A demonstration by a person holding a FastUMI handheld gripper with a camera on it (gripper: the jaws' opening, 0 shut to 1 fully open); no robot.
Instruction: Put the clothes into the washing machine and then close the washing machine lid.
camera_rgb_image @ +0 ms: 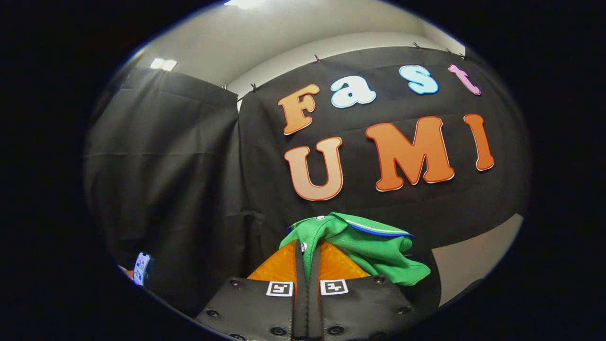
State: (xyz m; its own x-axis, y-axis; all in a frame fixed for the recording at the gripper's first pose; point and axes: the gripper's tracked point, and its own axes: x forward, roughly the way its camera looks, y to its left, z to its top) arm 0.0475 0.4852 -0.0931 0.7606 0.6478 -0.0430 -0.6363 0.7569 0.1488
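Green knit garment (pixel 364 246), collar trimmed in blue and white, small pale buttons on the placket, held up off any surface against the black cloth wall (pixel 180 180). Gripper (pixel 307 253) clenched on the garment: both fingers pressed together on a fold of cloth, the rest bunched beyond the tips and draping to their right. Pale wall (pixel 265 42) above the cloth. Low to the left, a phone-like object (pixel 142 268), too small to identify.

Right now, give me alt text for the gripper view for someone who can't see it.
The claw is shut on a green shirt, holding it up in front of the booth's black cloth wall. The shirt bunches ahead of the fingers and hangs to one side.
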